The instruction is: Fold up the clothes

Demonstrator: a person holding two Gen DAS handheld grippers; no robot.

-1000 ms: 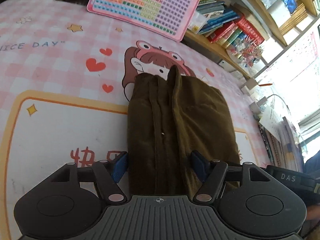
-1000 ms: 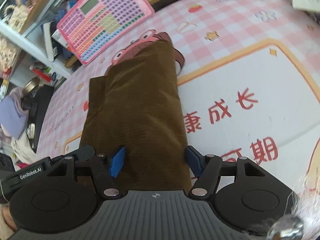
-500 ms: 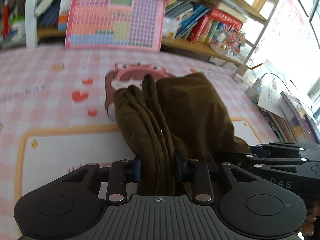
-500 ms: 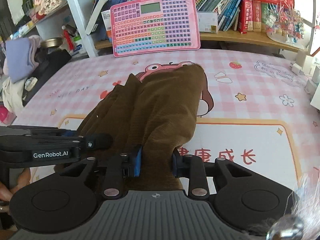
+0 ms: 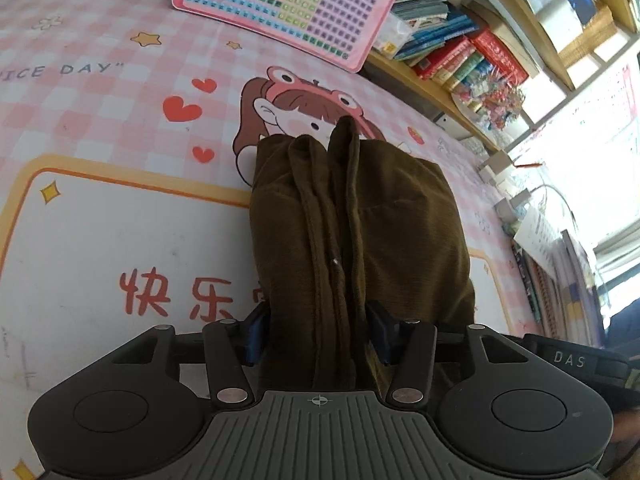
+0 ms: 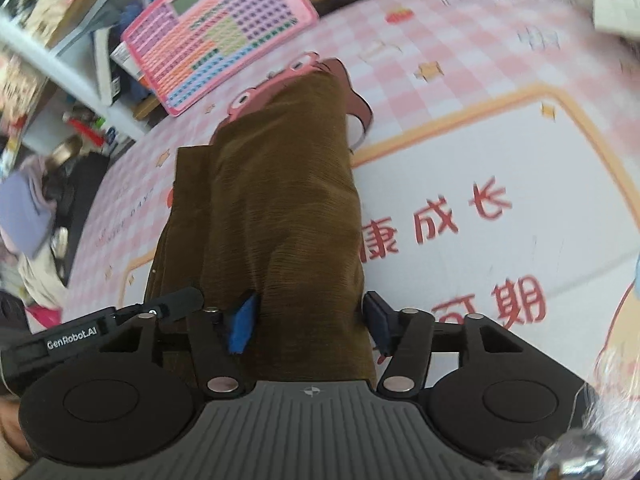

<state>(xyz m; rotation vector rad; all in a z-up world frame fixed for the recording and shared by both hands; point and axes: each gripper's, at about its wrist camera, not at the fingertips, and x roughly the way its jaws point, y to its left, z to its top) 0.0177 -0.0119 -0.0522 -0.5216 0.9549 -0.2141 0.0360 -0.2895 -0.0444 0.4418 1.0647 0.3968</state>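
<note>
Both claws, left (image 5: 318, 334) and right (image 6: 308, 322), released, straddle the folded brown garment's (image 5: 360, 220) near edge.

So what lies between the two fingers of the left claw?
In the left wrist view, the bunched near end of the brown garment lies between the open left claw's fingers; its folds fill that gap.

A: L gripper (image 5: 318, 332) status?
B: Jaws spread wide, blue pads (image 5: 255, 334) well apart, pointing fwd and down. Fabric passes between them, no clamp.
A: R gripper (image 6: 310, 324)?
B: Same config. Jaws spread, blue pads (image 6: 241, 326) parted, angled down. L unit's body visible just beside it.
</note>
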